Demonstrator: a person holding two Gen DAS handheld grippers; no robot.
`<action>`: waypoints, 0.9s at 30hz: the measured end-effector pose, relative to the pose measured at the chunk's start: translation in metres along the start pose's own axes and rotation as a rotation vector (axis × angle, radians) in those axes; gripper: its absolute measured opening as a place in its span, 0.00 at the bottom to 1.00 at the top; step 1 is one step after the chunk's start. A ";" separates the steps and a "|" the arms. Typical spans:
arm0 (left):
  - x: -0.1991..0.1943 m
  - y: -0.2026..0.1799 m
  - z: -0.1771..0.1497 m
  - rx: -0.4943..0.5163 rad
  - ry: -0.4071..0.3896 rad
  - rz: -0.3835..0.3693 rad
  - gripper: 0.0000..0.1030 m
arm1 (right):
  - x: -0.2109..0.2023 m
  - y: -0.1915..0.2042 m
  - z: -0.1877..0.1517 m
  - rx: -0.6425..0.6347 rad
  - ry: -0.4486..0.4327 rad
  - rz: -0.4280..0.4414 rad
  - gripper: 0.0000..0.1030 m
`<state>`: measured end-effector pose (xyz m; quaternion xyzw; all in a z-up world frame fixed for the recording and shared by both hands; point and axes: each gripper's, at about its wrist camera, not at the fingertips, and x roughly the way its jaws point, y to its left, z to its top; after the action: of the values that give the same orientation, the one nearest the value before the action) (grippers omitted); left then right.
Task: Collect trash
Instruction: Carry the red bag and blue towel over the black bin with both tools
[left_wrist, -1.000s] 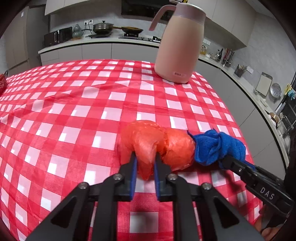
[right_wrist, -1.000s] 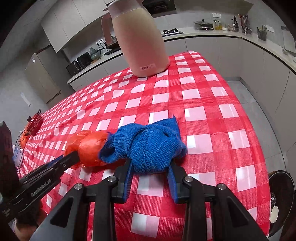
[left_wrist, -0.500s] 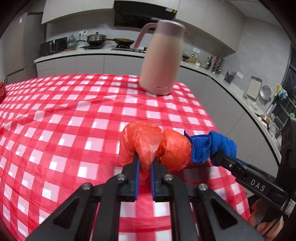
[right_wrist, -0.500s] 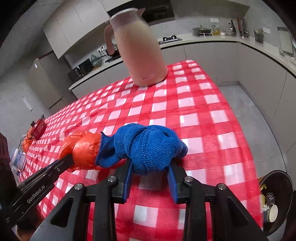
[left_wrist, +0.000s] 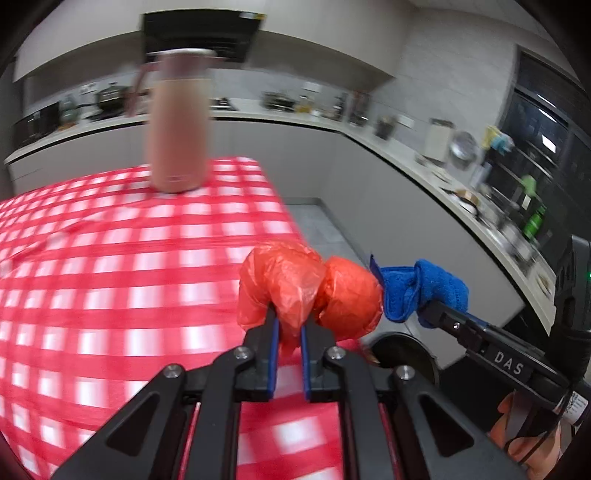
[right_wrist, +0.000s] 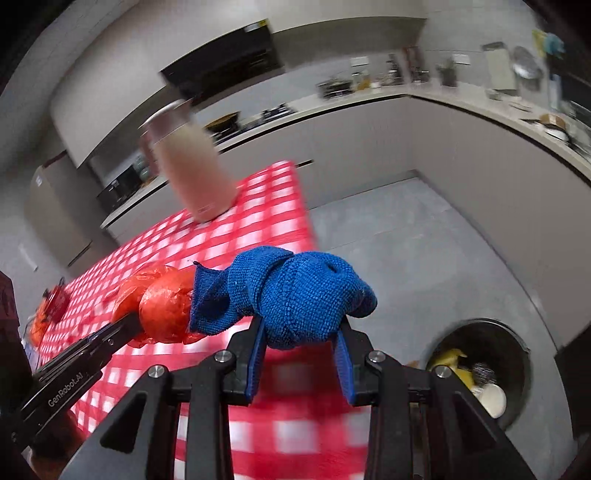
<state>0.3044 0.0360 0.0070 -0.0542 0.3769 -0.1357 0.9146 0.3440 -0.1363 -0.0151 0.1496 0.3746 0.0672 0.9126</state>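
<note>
Over the red-checked tablecloth (left_wrist: 110, 266), the left gripper (left_wrist: 287, 334) pinches a light, crinkly orange plastic bag (left_wrist: 295, 288) by a fold while the right gripper (right_wrist: 301, 338) clamps a soft blue cloth bundle (right_wrist: 295, 295), both held aloft near the floor bin (right_wrist: 480, 362).

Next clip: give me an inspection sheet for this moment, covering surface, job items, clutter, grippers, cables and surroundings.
Surface: table under a red-and-white checked cloth; picture blurred.
Job's things: crumpled orange plastic bag and bunched blue microfibre cloth, side by side, both held near the table's edge. Round dark bin on the floor, with a yellow item and a white cup inside.
Clutter: tall pink thermos jug standing at the table's far end.
Grippers: left gripper shut, fingers pinching a fold of the bag; right gripper shut on the cloth.
Cables: nothing seen.
Surroundings: grey kitchen counter crowded with utensils; grey floor.
</note>
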 end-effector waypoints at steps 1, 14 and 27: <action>0.004 -0.011 0.000 0.014 0.008 -0.018 0.10 | -0.007 -0.012 -0.001 0.018 -0.006 -0.017 0.35; 0.075 -0.134 -0.022 0.129 0.173 -0.171 0.10 | -0.053 -0.161 -0.030 0.203 0.002 -0.197 0.35; 0.124 -0.182 -0.066 0.141 0.292 -0.097 0.11 | -0.015 -0.252 -0.048 0.260 0.105 -0.196 0.35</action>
<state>0.3046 -0.1735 -0.0871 0.0123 0.4923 -0.2123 0.8440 0.3021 -0.3676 -0.1190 0.2253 0.4403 -0.0637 0.8668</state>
